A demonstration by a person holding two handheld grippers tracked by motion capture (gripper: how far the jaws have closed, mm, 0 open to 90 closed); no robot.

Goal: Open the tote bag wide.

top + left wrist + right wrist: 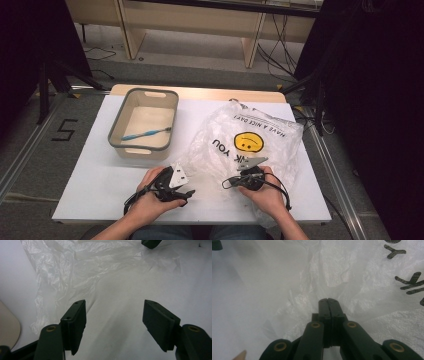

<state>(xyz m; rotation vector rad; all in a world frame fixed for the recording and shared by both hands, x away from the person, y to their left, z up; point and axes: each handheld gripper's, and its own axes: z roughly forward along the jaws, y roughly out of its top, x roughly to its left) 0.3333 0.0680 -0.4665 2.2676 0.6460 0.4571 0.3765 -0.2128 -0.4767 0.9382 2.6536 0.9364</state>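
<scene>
A clear plastic bag [250,140] printed with a yellow smiley face and black lettering lies crumpled on the white table [90,175]. My right gripper [236,181] sits at the bag's near edge, pointing left. In the right gripper view its jaws are pressed together at the tips [328,301] with the crinkled film [332,270] bunched around them. My left gripper [191,193] rests just left of the bag and points right. In the left gripper view its jaws [115,307] stand wide apart over bare table, with the bag's edge [75,270] ahead.
A grey bin [116,135] stands at the table's back left with a blue toothbrush [147,133] lying inside. A beige rounded corner [7,327] shows at the left gripper view's lower left. The other gripper's tip [150,243] shows at the top.
</scene>
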